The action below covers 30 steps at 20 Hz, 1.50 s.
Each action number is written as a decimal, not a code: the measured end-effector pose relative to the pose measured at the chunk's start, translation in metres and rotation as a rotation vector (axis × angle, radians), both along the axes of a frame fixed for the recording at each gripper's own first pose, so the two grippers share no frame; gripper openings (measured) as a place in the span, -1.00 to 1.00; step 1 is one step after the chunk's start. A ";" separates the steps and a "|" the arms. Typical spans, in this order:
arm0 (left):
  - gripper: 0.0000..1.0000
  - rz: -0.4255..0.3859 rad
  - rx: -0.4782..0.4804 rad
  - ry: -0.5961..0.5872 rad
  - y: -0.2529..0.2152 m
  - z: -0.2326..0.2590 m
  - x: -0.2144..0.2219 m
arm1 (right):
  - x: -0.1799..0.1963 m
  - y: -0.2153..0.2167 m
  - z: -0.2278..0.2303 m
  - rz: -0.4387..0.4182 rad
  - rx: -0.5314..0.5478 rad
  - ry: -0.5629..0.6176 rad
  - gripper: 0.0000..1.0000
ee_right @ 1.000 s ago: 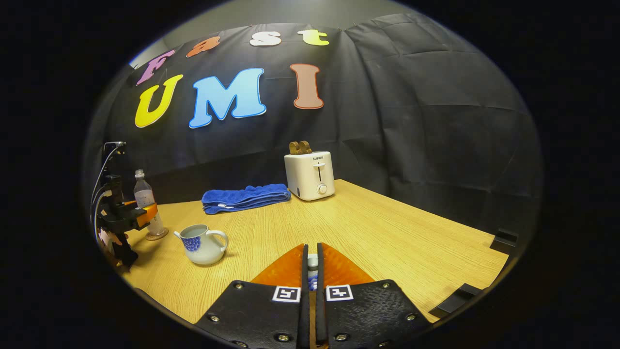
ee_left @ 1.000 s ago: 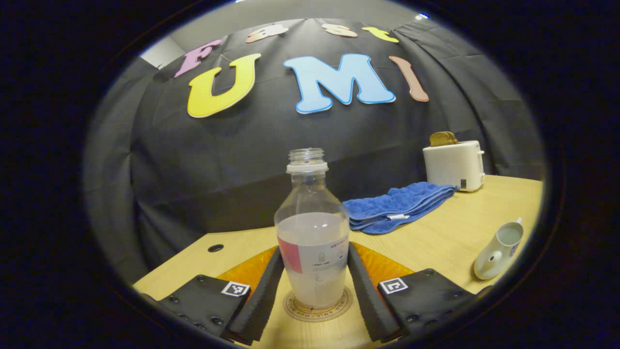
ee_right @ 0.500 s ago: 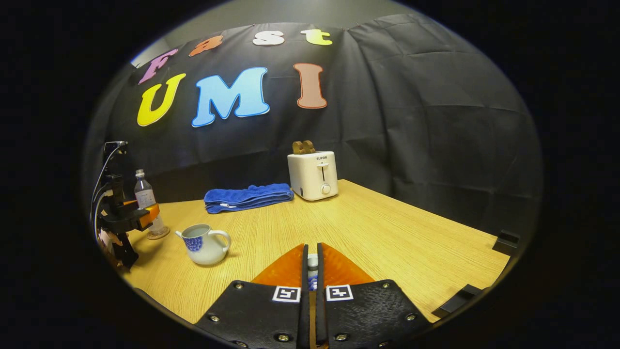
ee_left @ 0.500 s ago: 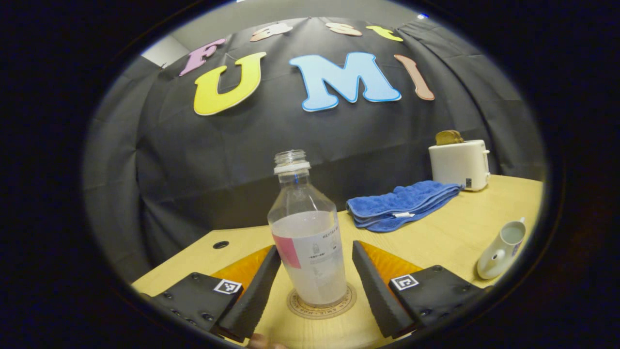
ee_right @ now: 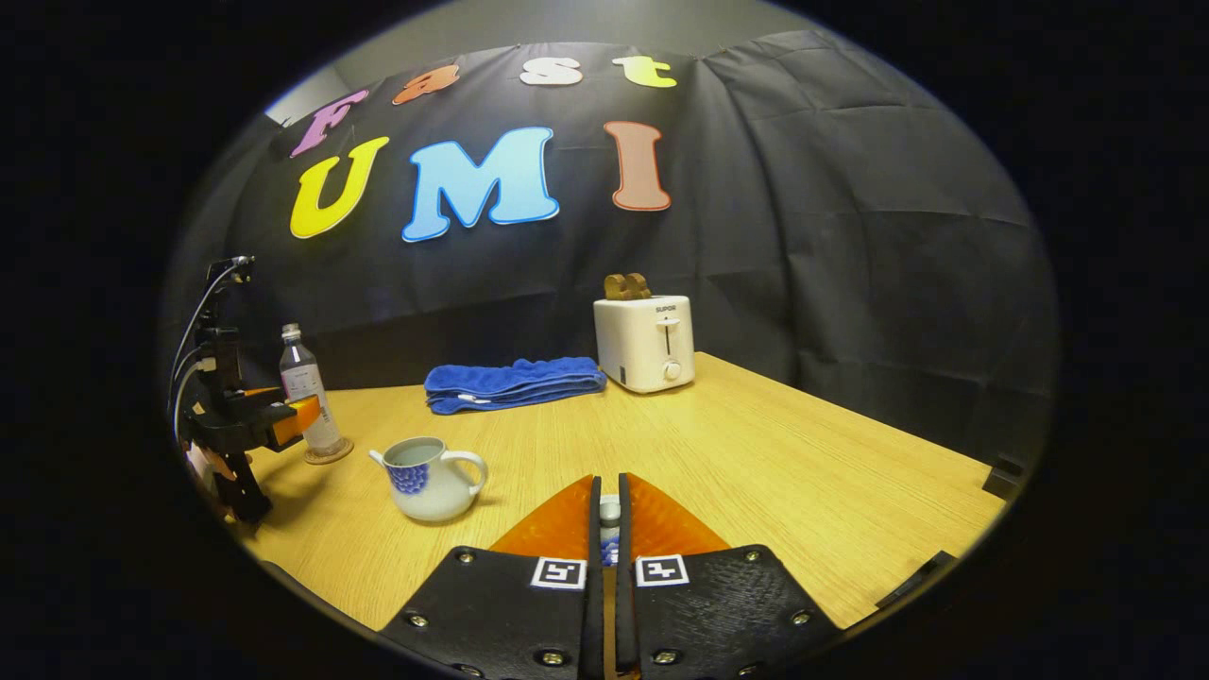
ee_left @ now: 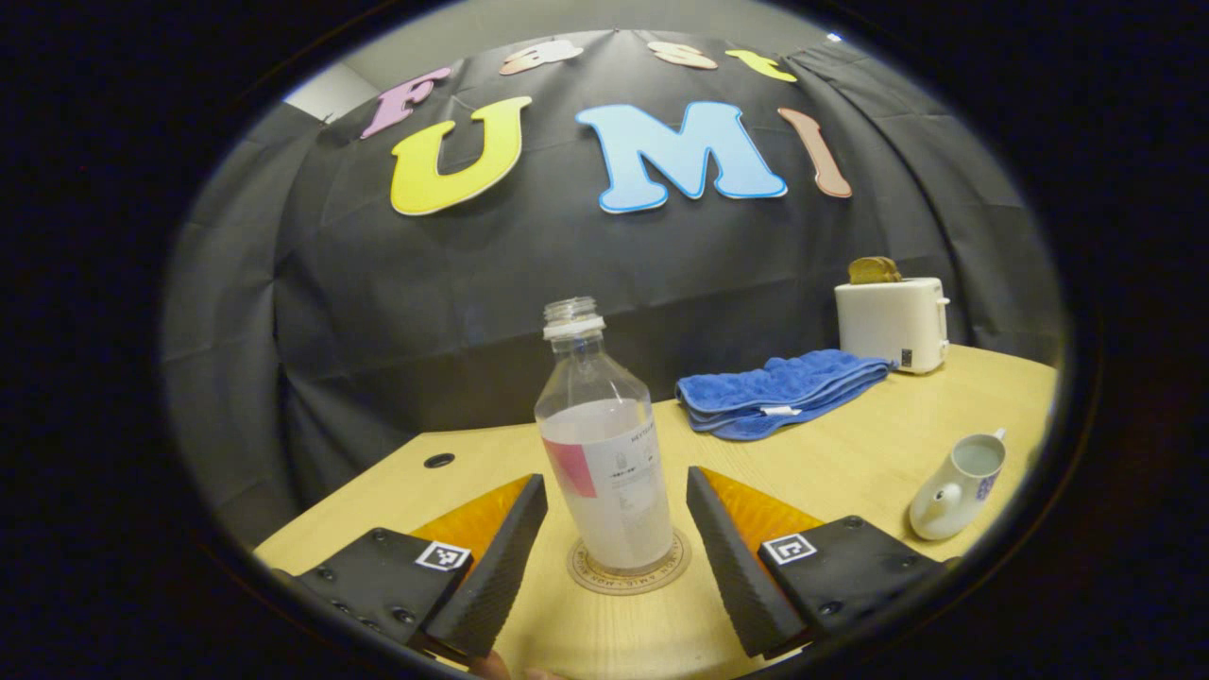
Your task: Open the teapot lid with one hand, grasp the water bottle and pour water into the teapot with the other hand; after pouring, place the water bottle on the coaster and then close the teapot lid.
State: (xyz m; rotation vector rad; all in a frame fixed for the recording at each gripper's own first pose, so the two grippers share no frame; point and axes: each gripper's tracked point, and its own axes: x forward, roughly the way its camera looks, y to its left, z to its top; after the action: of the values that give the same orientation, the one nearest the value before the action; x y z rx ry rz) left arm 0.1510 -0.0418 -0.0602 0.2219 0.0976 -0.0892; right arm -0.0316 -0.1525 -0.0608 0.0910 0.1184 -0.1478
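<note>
- Left gripper view: the left gripper (ee_left: pixel 614 529) is spread wide, and the clear plastic water bottle with no cap (ee_left: pixel 604 463) stands upright between its fingers with a gap on both sides, so nothing is touching it.
- The bottle is about half full and sits on the round cork coaster (ee_left: pixel 628 574) on the light wooden table (ee_left: pixel 850 472). Most of the coaster is under the bottle, and the print on its rim is too small to read.
- Far right, the small white ceramic teapot with a blue pattern (ee_left: pixel 956 484) has no lid on. It's close to the edge of the picture and pretty warped.
- Further back: a folded blue towel (ee_left: pixel 779 392) and a white toaster (ee_left: pixel 893 324) with something brown poking out of its slots.
- Right gripper view: the right gripper (ee_right: pixel 609 515) is closed down to a thin slit, with a small white and blue thing (ee_right: pixel 610 529) pinched in it. Probably the lid, but so little shows that I can't really tell.
- The teapot (ee_right: pixel 430 477) sits ahead to the left, well clear of this gripper. Behind it are the bottle (ee_right: pixel 307 401) on its coaster (ee_right: pixel 328 453) and the left gripper (ee_right: pixel 307 412) next to them, its lower part cut off at the edge.
</note>
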 end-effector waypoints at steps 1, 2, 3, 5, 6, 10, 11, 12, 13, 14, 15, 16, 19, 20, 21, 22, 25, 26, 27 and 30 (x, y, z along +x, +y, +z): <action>1.00 -0.005 -0.010 0.000 -0.001 0.002 -0.005 | 0.004 0.007 0.002 0.015 0.000 -0.003 -0.89; 1.00 -0.011 -0.027 0.001 -0.001 0.004 -0.010 | 0.007 0.014 0.008 0.031 0.001 -0.012 -0.90; 1.00 -0.019 -0.050 0.004 -0.001 0.005 -0.016 | 0.012 0.022 0.015 0.051 0.000 -0.024 -0.90; 1.00 -0.026 -0.089 0.004 0.006 0.015 -0.029 | 0.023 0.038 0.031 0.085 -0.013 -0.049 -0.90; 1.00 -0.026 -0.096 0.005 0.009 0.016 -0.034 | 0.030 0.046 0.039 0.102 -0.022 -0.063 -0.90; 1.00 -0.034 -0.095 -0.002 0.018 0.019 -0.048 | 0.049 0.080 0.062 0.165 -0.040 -0.100 -0.91; 1.00 -0.036 -0.099 -0.002 0.021 0.021 -0.052 | 0.055 0.088 0.063 0.175 -0.048 -0.102 -0.91; 1.00 -0.037 -0.105 -0.002 0.023 0.020 -0.054 | 0.060 0.095 0.065 0.187 -0.054 -0.102 -0.90; 1.00 -0.036 -0.111 -0.001 0.026 0.020 -0.056 | 0.065 0.103 0.064 0.199 -0.055 -0.100 -0.90; 1.00 -0.036 -0.117 -0.002 0.029 0.020 -0.057 | 0.070 0.110 0.063 0.212 -0.052 -0.094 -0.91; 1.00 -0.037 -0.122 -0.002 0.030 0.021 -0.059 | 0.075 0.116 0.059 0.222 -0.046 -0.086 -0.91; 1.00 -0.035 -0.125 0.001 0.032 0.021 -0.062 | 0.079 0.121 0.058 0.233 -0.040 -0.078 -0.90; 1.00 -0.036 -0.136 -0.001 0.036 0.021 -0.064 | 0.088 0.133 0.046 0.249 -0.046 -0.048 -0.90; 1.00 -0.035 -0.139 -0.006 0.037 0.023 -0.066 | 0.091 0.134 0.042 0.250 -0.048 -0.035 -0.90; 1.00 -0.034 -0.141 -0.010 0.038 0.025 -0.068 | 0.092 0.136 0.038 0.253 -0.047 -0.026 -0.90; 1.00 -0.033 -0.142 -0.015 0.039 0.028 -0.070 | 0.093 0.137 0.035 0.255 -0.045 -0.017 -0.90; 1.00 -0.033 -0.141 -0.031 0.040 0.034 -0.073 | 0.097 0.140 0.029 0.257 -0.045 0.000 -0.90; 1.00 -0.032 -0.141 -0.037 0.040 0.036 -0.074 | 0.098 0.141 0.028 0.258 -0.044 0.006 -0.90; 1.00 -0.032 -0.143 -0.042 0.041 0.038 -0.074 | 0.099 0.141 0.028 0.256 -0.048 0.000 -0.90; 1.00 -0.032 -0.148 -0.048 0.041 0.041 -0.077 | 0.097 0.140 0.026 0.252 -0.060 0.011 -0.90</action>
State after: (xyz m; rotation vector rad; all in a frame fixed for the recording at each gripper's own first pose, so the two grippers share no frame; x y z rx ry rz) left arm 0.0742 -0.0011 -0.0194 0.0778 0.0397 -0.1223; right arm 0.0657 -0.0125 -0.0351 0.0154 0.1353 0.0994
